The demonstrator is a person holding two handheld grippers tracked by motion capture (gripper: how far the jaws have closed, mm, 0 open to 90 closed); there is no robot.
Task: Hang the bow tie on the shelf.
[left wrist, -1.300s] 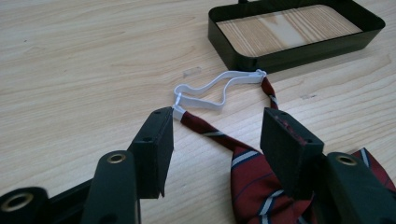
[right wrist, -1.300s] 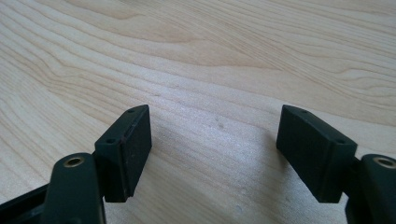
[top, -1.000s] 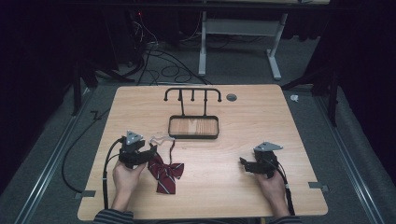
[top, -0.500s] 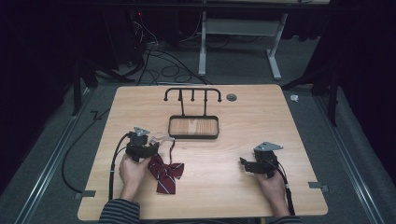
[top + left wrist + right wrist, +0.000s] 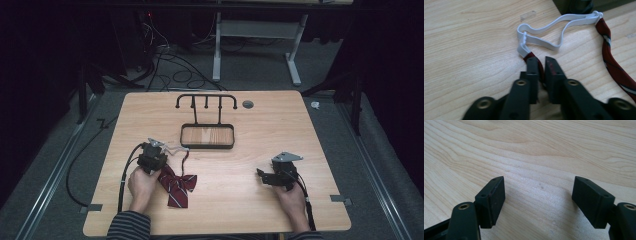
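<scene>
A dark red striped bow tie [image 5: 176, 186] lies on the wooden table [image 5: 250, 125] at the front left. Its white elastic strap [image 5: 174, 148] loops toward the rack. In the left gripper view the strap [image 5: 544, 42] joins a red band [image 5: 614, 67]. My left gripper [image 5: 541, 61] has just been closing and is now shut on the red band's end beside the elastic. In the high view it [image 5: 161, 152] sits just left of the tie. My right gripper [image 5: 259, 173] rests at the front right, open [image 5: 539, 195], with bare wood between its fingers.
A black rack [image 5: 206, 102] with several hooks stands mid-table on a black-rimmed tray base [image 5: 207, 147]. A small round grommet [image 5: 247, 104] sits near the far edge. Cables trail from both grippers off the front of the table.
My left gripper shifted slightly right and down onto the tie's strap end, and its jaws came together on it. The right hand has not moved.
</scene>
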